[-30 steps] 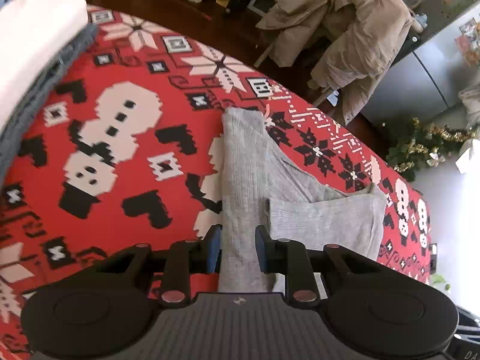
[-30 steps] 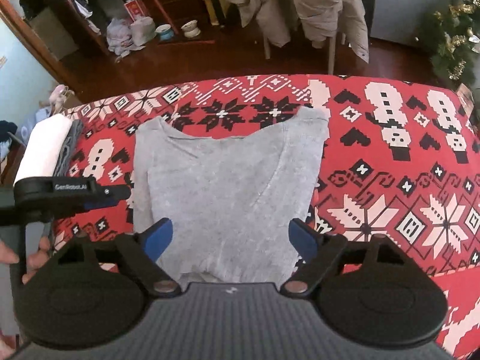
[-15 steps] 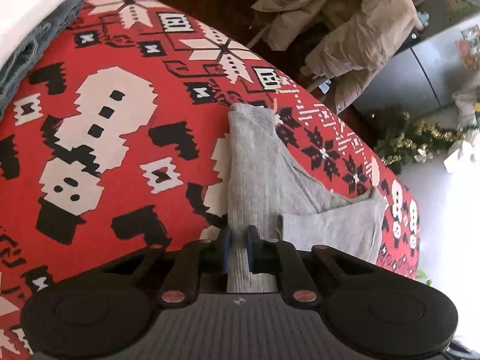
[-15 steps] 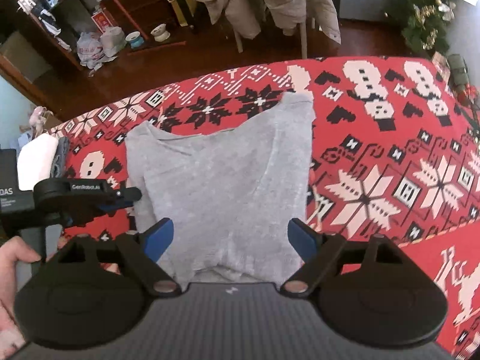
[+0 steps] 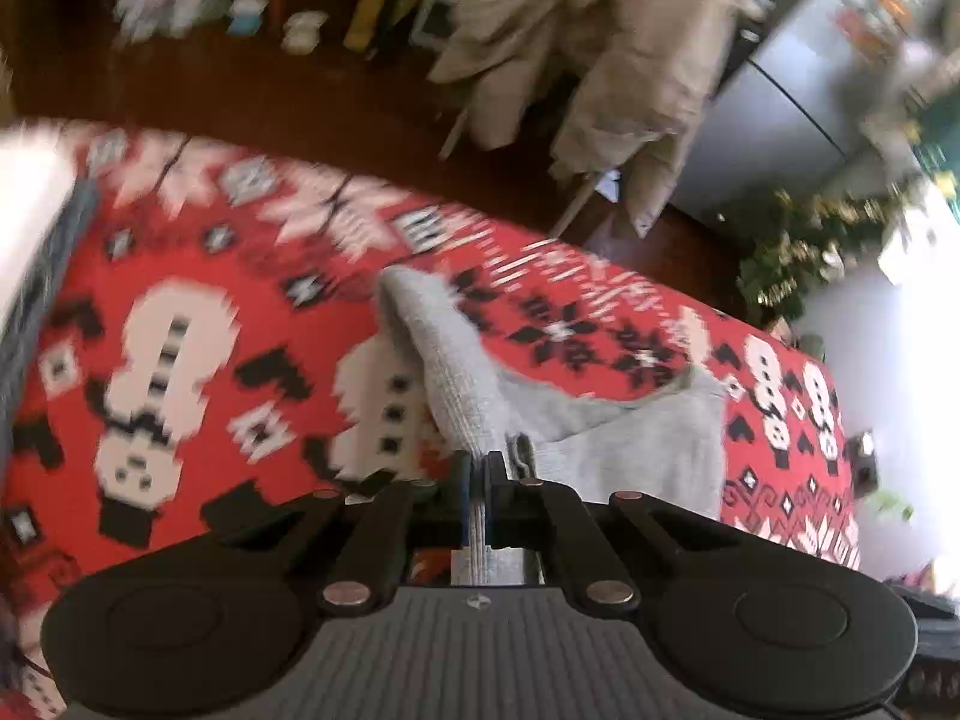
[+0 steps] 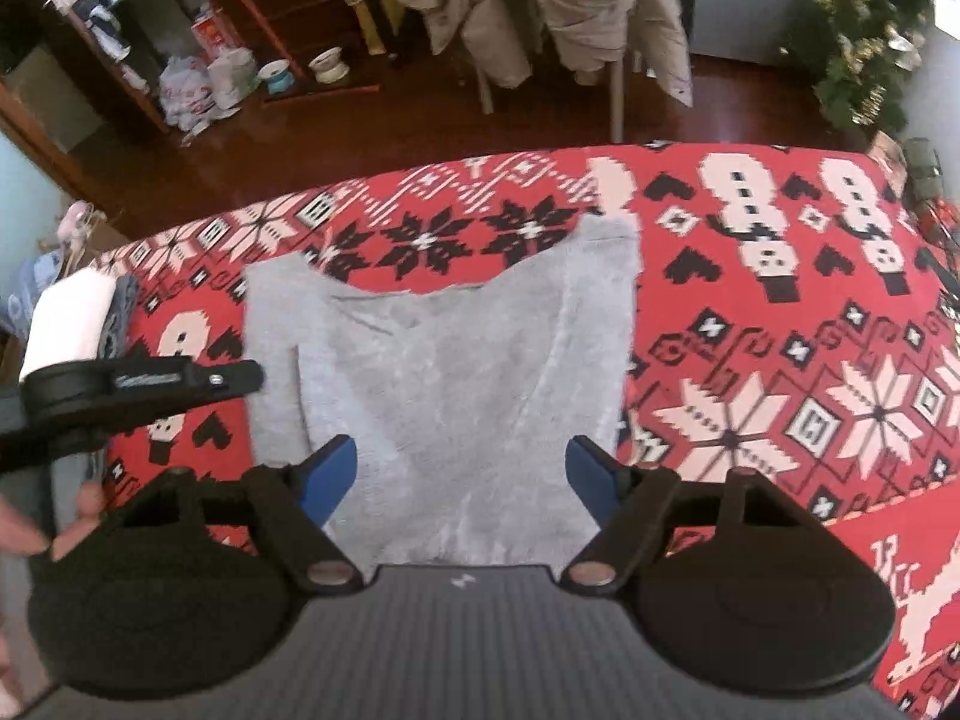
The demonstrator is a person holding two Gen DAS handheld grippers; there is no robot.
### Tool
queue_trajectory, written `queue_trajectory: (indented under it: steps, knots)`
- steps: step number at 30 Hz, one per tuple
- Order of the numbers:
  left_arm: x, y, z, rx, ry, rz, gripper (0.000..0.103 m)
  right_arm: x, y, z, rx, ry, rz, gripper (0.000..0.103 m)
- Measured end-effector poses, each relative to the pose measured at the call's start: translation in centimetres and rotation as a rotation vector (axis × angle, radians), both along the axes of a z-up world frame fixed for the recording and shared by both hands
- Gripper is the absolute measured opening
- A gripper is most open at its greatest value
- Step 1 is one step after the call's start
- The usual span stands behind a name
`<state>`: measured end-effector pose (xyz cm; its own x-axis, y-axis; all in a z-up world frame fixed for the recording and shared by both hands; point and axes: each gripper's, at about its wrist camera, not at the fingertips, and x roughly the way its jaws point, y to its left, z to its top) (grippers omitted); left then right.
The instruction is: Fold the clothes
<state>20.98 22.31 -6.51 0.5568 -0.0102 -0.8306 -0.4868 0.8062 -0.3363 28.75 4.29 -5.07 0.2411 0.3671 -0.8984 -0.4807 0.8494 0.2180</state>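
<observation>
A grey knit top [image 6: 456,360] lies flat on the red patterned table cover [image 6: 780,360], neckline away from me. My left gripper [image 5: 478,468] is shut on the top's left edge, and the pinched cloth [image 5: 456,372] rises off the cover as a fold. From the right wrist view the left gripper [image 6: 249,376] reaches in from the left at that same edge. My right gripper [image 6: 462,468] hovers over the near hem with its blue pads [image 6: 591,471] wide apart; its jaws are closing, the pads press on nothing and the grey cloth lies below them.
A folded stack, white on grey [image 6: 72,324], sits at the cover's left end. Beyond the far edge are beige coats on a chair [image 6: 540,0], shelves with clutter [image 6: 228,78] and a small decorated tree [image 6: 858,60]. A person's hand [image 6: 36,534] holds the left gripper.
The left gripper's jaws shut on the top's left edge and rose, pulling that edge up off the cover. The right gripper stayed over the hem, its jaws slightly narrower.
</observation>
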Motion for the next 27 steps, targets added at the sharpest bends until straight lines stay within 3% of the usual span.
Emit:
queue_trajectory:
  steps: [5,11,20,27]
  knots:
    - [2.3,-5.0,3.1,0.099,-0.042,-0.133,0.004,1.3,-3.1,1.3,0.023,-0.012,-0.071,0.079]
    - [6.0,-10.9,2.7,0.151,-0.049,-0.252,0.004,3.1,-8.0,1.9,0.057,-0.024,-0.149,0.079]
    - [10.2,-15.7,-2.2,0.074,0.002,-0.261,0.004,5.2,-14.9,-1.0,0.064,0.01,-0.26,0.08]
    - [8.4,-14.4,0.1,0.016,-0.022,-0.24,0.009,7.0,-14.8,-2.7,0.164,0.037,-0.258,0.08]
